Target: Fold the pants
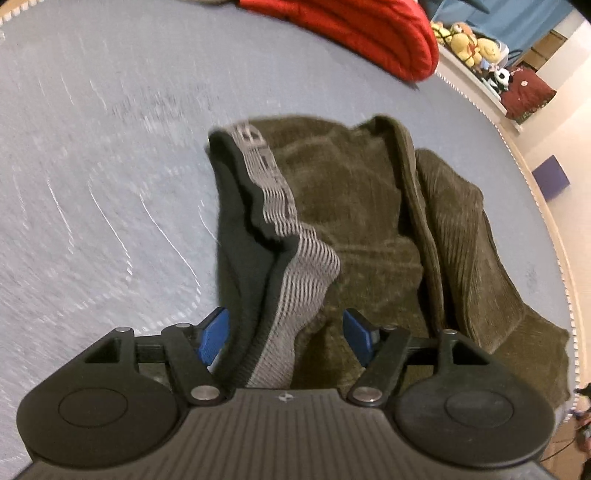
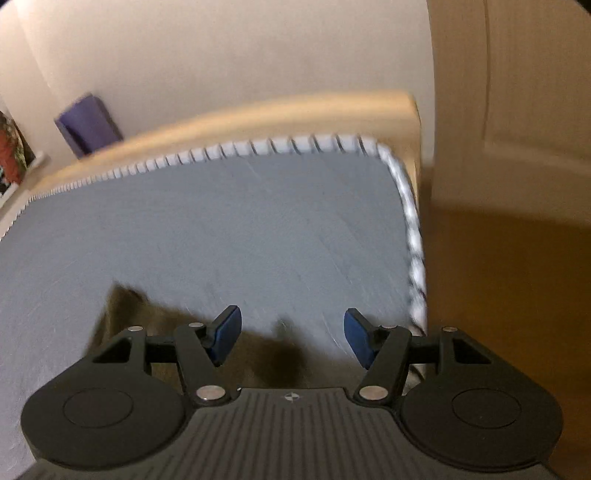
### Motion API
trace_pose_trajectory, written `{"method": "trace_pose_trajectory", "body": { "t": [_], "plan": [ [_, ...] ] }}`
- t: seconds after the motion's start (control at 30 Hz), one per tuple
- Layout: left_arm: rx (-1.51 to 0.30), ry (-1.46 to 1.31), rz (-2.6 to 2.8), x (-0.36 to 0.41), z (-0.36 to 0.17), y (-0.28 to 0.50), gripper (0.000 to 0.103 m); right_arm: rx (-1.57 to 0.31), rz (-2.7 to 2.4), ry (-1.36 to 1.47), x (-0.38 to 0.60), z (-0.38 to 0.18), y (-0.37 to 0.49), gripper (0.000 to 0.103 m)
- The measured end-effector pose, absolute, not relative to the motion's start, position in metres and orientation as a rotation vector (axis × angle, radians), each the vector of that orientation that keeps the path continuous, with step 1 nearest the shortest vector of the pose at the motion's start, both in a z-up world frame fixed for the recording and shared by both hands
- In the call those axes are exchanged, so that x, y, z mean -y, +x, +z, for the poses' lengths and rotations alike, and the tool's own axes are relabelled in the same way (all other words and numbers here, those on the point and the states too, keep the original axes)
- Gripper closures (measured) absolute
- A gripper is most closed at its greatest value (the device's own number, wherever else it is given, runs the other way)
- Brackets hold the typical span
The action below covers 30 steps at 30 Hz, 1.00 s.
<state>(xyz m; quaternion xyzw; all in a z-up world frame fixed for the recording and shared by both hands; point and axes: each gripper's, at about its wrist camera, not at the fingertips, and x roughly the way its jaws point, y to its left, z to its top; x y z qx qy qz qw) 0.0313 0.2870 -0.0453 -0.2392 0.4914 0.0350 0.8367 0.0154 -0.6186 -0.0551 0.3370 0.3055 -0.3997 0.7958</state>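
Olive-brown corduroy pants (image 1: 354, 206) lie bunched on the blue-grey mattress (image 1: 92, 184). Their grey striped waistband (image 1: 284, 236) with a black lining runs toward the left wrist camera. My left gripper (image 1: 286, 338) is open, its blue pads either side of the waistband end, which passes between the jaws. My right gripper (image 2: 291, 338) is open and empty above the mattress (image 2: 221, 229) near its corner. A blurred bit of the pants (image 2: 266, 354) shows just under and behind its left finger.
A red quilted blanket (image 1: 369, 33) lies at the far end of the mattress. Soft toys (image 1: 476, 44) sit on a shelf beyond. The mattress edge (image 2: 413, 236) and wooden floor (image 2: 509, 280) are to the right. A purple box (image 2: 88, 123) stands by the wall.
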Motion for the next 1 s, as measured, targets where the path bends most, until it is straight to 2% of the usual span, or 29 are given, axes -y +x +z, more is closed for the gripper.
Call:
{"method": "trace_pose_trajectory", "body": {
  "t": [0.1, 0.17, 0.2, 0.27, 0.3, 0.33, 0.4, 0.47, 0.57, 0.67, 0.77, 0.87, 0.93, 1.0],
  "plan": [
    [-1.075, -0.519, 0.076, -0.286, -0.056, 0.032, 0.031, -0.727, -0.709, 0.764, 0.621, -0.071, 0.013, 0.039],
    [-1.1, -0.501, 0.075, -0.285, -0.063, 0.031, 0.034, -0.752, -0.651, 0.737, 0.617, -0.077, 0.017, 0.039],
    [-1.107, -0.482, 0.072, -0.284, -0.066, 0.029, 0.038, -0.757, -0.647, 0.706, 0.611, -0.075, 0.019, 0.042],
    [-1.099, -0.427, 0.06, -0.28, -0.068, 0.026, 0.045, -0.777, -0.662, 0.635, 0.605, -0.075, 0.026, 0.063],
    [-1.093, -0.406, 0.051, -0.279, -0.068, 0.024, 0.055, -0.783, -0.683, 0.606, 0.604, -0.076, 0.03, 0.08],
    [-1.088, -0.41, 0.041, -0.28, -0.067, 0.021, 0.068, -0.771, -0.685, 0.62, 0.603, -0.075, 0.03, 0.089],
    [-1.058, -0.456, 0.021, -0.285, -0.057, 0.013, 0.078, -0.736, -0.717, 0.675, 0.607, -0.069, 0.025, 0.093],
    [-0.987, -0.458, -0.016, -0.283, -0.033, -0.004, 0.081, -0.692, -0.795, 0.709, 0.612, -0.058, 0.013, 0.094],
    [-0.982, -0.493, -0.038, -0.284, -0.015, -0.028, 0.082, -0.66, -0.856, 0.763, 0.61, -0.043, 0.004, 0.094],
    [-1.076, -0.519, 0.004, -0.294, -0.035, -0.035, 0.081, -0.701, -0.856, 0.694, 0.607, -0.043, 0.009, 0.094],
    [-1.144, -0.578, 0.067, -0.306, -0.058, -0.034, 0.075, -0.778, -0.868, 0.707, 0.61, -0.059, 0.008, 0.093],
    [-1.135, -0.559, 0.085, -0.307, -0.057, -0.035, 0.059, -0.79, -0.858, 0.671, 0.611, -0.066, 0.012, 0.089],
    [-1.097, -0.439, 0.138, -0.299, -0.043, -0.036, 0.043, -0.767, -0.87, 0.638, 0.607, -0.058, 0.012, 0.081],
    [-1.022, -0.307, 0.181, -0.287, -0.024, -0.04, 0.04, -0.711, -0.88, 0.577, 0.601, -0.044, 0.011, 0.076]
  ]
}}
